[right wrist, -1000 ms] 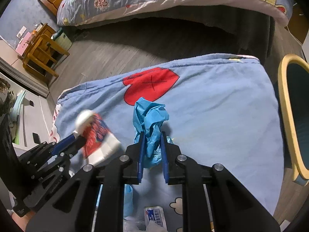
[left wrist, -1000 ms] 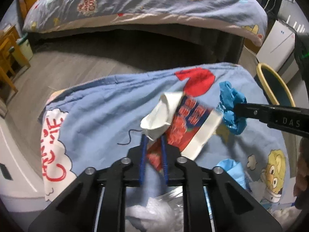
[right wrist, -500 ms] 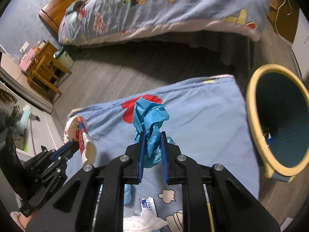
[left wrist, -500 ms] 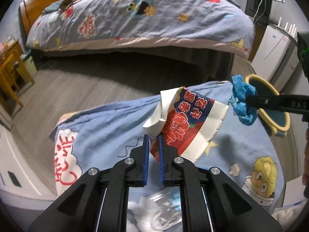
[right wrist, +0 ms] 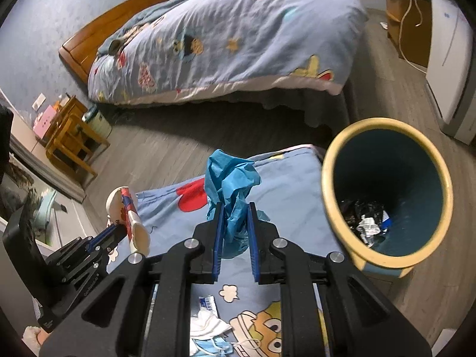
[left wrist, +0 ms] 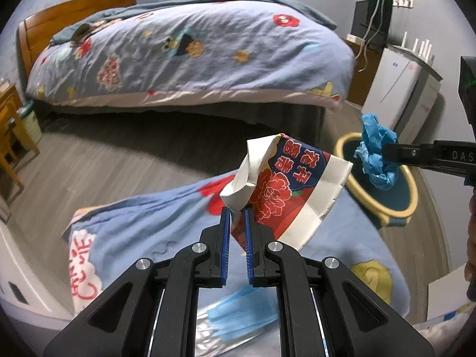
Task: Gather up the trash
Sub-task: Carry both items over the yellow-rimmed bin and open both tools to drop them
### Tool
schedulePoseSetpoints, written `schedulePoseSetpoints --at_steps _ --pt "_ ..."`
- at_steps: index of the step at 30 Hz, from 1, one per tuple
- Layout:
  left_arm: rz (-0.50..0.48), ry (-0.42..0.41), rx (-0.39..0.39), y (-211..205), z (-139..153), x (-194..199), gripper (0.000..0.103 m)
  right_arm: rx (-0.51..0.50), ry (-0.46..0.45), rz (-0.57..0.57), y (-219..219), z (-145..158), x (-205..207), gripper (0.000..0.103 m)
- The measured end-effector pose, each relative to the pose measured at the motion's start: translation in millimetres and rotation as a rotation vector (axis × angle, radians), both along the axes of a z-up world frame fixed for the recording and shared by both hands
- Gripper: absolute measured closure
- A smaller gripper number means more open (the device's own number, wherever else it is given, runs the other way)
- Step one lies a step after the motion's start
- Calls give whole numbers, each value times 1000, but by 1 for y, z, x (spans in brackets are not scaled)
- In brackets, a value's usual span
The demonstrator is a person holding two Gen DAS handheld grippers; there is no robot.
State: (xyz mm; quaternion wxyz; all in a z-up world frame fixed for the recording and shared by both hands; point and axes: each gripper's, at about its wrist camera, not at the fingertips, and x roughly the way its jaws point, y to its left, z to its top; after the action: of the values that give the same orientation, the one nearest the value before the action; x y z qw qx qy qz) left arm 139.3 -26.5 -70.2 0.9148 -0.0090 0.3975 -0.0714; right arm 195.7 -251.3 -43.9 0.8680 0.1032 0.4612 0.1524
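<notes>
Holding a crushed red-and-white paper cup with a flower print (left wrist: 285, 196), the left gripper (left wrist: 237, 217) is clamped on its crumpled edge. To its right, the right gripper (right wrist: 235, 220) pinches a crumpled blue disposable glove (right wrist: 230, 184), just short of the teal bin with a yellow rim (right wrist: 328, 202), which already holds scraps. Masks and wrappers are left on the cartoon blanket (right wrist: 297, 178). Compared with a second ago, both claws sit higher and the bin looks much closer.

A home bedroom: a bed (left wrist: 190, 56) with a wooden headboard (left wrist: 74, 12) and cartoon-print duvet fills the far side. Grey wood-look flooring (left wrist: 98, 154) lies before it, wooden furniture (right wrist: 71, 136) at far left, a white appliance (left wrist: 401, 89) far right, a trash bin (right wrist: 386, 196) nearer right.
</notes>
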Motion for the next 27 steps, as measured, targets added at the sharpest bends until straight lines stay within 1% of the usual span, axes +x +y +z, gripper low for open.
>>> schedulePoseSetpoints --at_steps 4,7,13,17,21,27 --pt "-35 -12 -18 -25 6 7 93 15 -24 -35 -26 9 -2 88" --pt "-63 -18 -12 -45 8 9 93 17 -33 -57 -45 12 -3 88" --pt "-115 -10 -17 -87 4 16 93 31 -28 -112 -87 8 -4 88" --pt "-153 1 -9 -116 -3 21 93 32 -16 -169 -124 -1 -6 88" --pt "-191 22 5 -144 -14 23 93 33 14 -220 -153 -15 -7 88" --pt "-227 57 29 -179 -31 29 93 56 74 -288 -187 -38 -5 88"
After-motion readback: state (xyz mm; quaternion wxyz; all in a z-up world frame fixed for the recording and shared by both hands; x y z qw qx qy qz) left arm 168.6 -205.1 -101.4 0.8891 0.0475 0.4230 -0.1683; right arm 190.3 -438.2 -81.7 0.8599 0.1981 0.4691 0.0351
